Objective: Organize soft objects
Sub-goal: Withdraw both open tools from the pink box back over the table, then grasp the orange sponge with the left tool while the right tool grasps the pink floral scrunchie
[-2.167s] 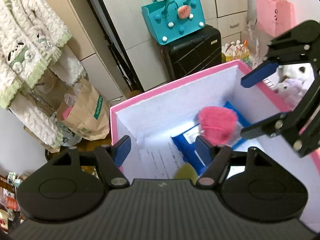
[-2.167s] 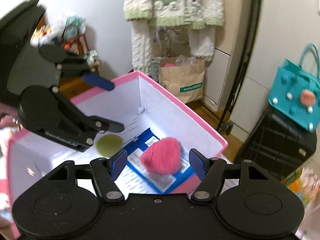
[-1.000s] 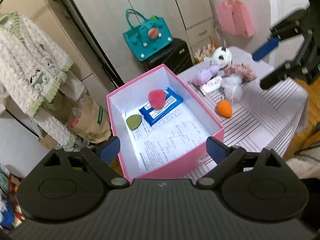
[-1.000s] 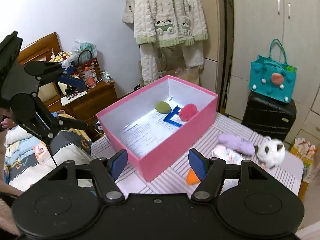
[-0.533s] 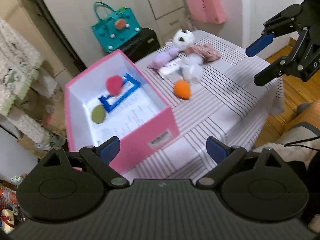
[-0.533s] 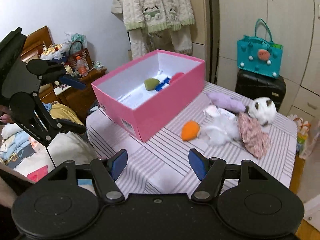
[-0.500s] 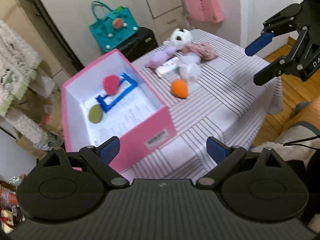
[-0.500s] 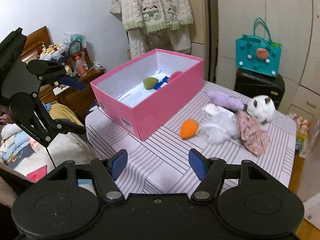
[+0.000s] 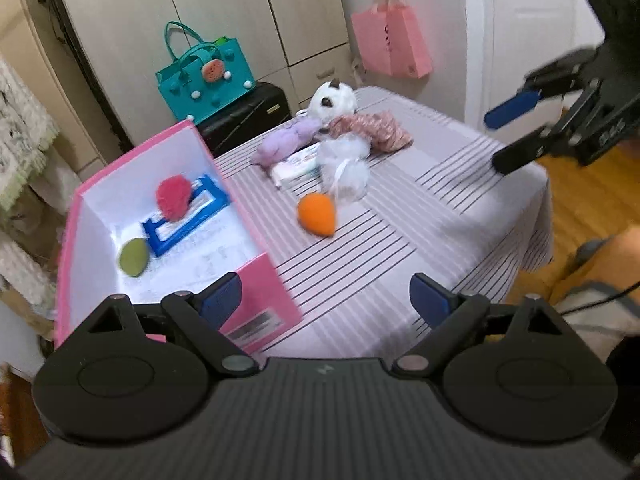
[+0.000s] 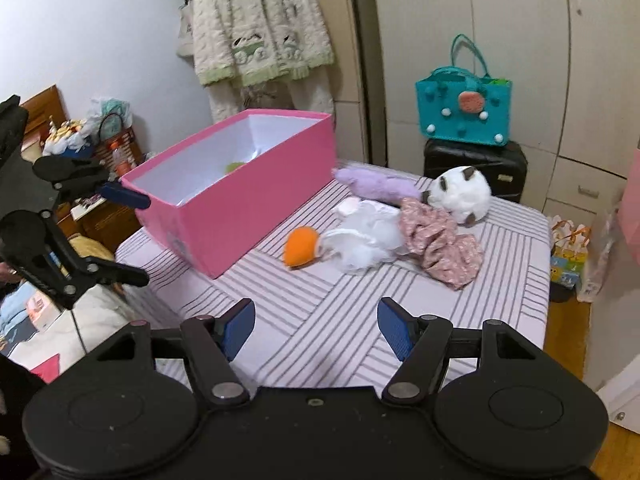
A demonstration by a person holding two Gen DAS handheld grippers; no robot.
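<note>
A pink box stands on the striped table. Inside it lie a pink fluffy puff, a green sponge and a blue packet. Right of the box lie an orange sponge, a white mesh puff, a purple plush, a white plush ball and a floral cloth. My left gripper hangs over the box's near corner, its jaws closing a little with nothing between them. My right gripper is open and empty, short of the orange sponge.
A teal bag sits on a black suitcase behind the table. A pink bag hangs by the door. Fleece garments hang behind the box. The table's right edge drops to a wooden floor. A cluttered cabinet stands left.
Both grippers have drawn back from inside the box and sunk lower. The green sponge stays in the box. The loose pile on the table has come into view ahead.
</note>
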